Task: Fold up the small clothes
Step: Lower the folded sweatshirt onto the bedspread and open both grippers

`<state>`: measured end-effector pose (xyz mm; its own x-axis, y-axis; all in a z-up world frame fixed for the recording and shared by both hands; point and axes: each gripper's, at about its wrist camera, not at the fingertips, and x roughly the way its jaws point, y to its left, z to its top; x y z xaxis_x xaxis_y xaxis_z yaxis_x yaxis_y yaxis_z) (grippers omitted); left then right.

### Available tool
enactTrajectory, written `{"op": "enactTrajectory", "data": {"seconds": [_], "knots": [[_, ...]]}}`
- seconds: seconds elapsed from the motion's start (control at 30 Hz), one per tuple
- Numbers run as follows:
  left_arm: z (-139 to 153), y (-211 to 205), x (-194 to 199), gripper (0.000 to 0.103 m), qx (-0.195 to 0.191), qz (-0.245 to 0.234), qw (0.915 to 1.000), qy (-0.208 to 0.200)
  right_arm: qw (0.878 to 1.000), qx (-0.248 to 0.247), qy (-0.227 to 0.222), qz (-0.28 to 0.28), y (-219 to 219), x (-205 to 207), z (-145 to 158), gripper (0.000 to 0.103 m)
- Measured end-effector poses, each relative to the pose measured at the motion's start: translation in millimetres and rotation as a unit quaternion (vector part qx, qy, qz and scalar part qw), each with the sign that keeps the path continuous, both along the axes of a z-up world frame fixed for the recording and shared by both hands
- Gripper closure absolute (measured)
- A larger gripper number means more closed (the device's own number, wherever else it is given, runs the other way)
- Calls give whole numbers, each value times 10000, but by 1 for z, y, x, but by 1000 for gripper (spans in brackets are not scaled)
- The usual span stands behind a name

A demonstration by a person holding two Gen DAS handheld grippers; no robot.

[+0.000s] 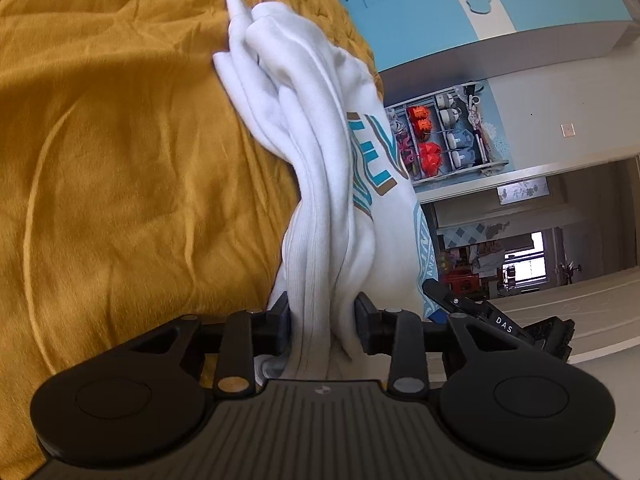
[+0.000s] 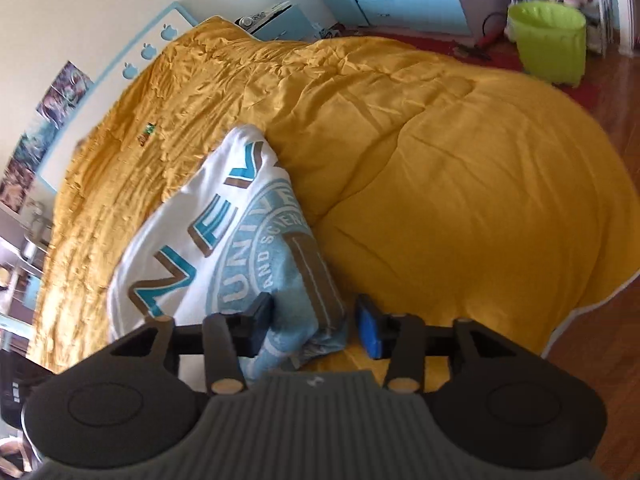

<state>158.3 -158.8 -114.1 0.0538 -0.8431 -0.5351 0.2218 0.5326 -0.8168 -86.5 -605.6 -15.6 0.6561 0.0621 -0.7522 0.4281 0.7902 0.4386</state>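
Observation:
A white shirt (image 1: 320, 152) with teal and brown lettering lies bunched on the mustard bedspread (image 1: 120, 160). My left gripper (image 1: 322, 320) is shut on a thick, rope-like bunch of it, and the cloth fills the whole gap between the pads. In the right wrist view the shirt (image 2: 208, 240) shows its printed front, and its light-blue corner sits between the fingers of my right gripper (image 2: 314, 322). The black left pad touches the cloth, while a narrow gap separates the blue right pad (image 2: 370, 332) from it. The right gripper (image 1: 492, 320) also shows at the lower right of the left wrist view.
The bedspread (image 2: 440, 180) covers the whole bed, with wooden floor (image 2: 600, 380) beyond its right edge. A lime-green bin (image 2: 548, 40) stands on the floor at the far right. Blue cabinets (image 1: 500, 20) and a rack of shoes (image 1: 440, 136) line the wall.

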Motion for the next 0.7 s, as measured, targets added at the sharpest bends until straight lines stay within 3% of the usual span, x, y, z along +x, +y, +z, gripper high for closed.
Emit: {"op": "enactTrajectory", "data": {"seconds": [0.03, 0.07, 0.17, 0.27, 0.33, 0.43, 0.53, 0.63, 0.7], "knots": [[5, 1, 0, 44, 81, -19, 9998, -177, 9996, -277, 5, -78, 5, -4, 6, 43], [15, 2, 0, 40, 263, -7, 9985, -486, 9984, -539, -27, -163, 10, -7, 11, 42], [43, 17, 3, 38, 607, 380, 9892, -1276, 9926, -1130, -305, -330, 20, -25, 25, 42], [67, 32, 9, 39, 499, 956, 9759, -1899, 9818, -1644, -860, -408, 33, -38, 38, 42], [82, 28, 17, 99, 487, 1019, 9673, -2269, 9755, -1734, -1312, -340, 42, -41, 40, 42], [95, 2, 20, 103, 531, 1019, 9544, -2755, 9680, -1692, -1831, -271, 62, -38, 41, 42], [92, -24, 16, 103, 618, 816, 9510, -2918, 9685, -1600, -1904, -108, 80, -25, 35, 44], [76, -54, 4, 103, 1195, 478, 9358, -3283, 9695, -1466, -1964, 26, 97, -14, 27, 59], [59, -67, 3, 103, 1564, 304, 9347, -3178, 9708, -1423, -1923, 149, 107, -5, 19, 73]]}}
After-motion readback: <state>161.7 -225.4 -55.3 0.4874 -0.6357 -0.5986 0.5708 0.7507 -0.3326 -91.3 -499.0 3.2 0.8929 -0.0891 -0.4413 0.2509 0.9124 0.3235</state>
